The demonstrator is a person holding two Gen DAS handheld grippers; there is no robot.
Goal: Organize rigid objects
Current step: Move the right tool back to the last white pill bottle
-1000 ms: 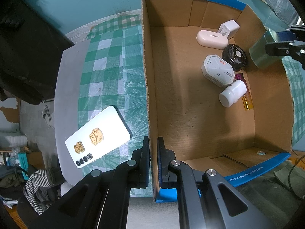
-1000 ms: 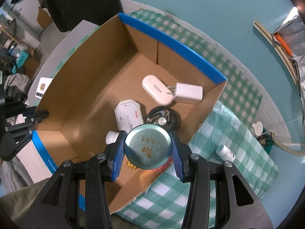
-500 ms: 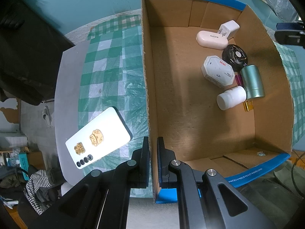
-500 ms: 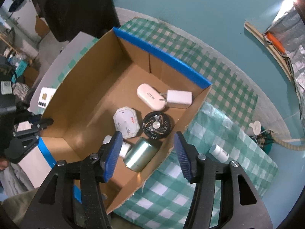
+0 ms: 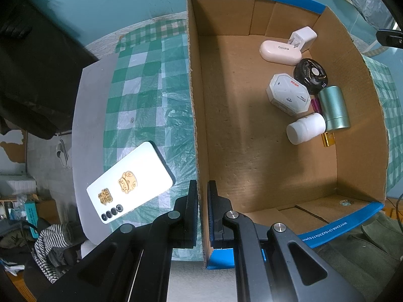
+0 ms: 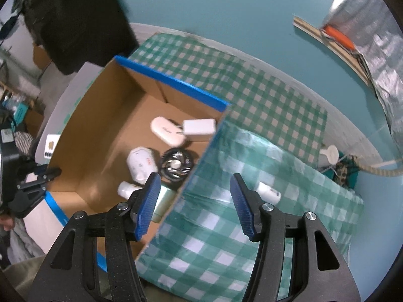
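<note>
With the left gripper [image 5: 202,210] pinching the cardboard box [image 5: 252,151] wall to steady it and the green tin [image 5: 333,108] lying inside, the right gripper [image 6: 195,201], spread and empty, should swing right toward the white bottle [image 6: 269,193] on the checked cloth [image 6: 264,125].

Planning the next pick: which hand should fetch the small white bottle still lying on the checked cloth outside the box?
Right. The right gripper is open, empty and near the white bottle; the left gripper is clamped on the cardboard box wall.

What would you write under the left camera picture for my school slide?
Left gripper clamped on the cardboard box wall; green tin and small items inside, white phone outside.
</note>
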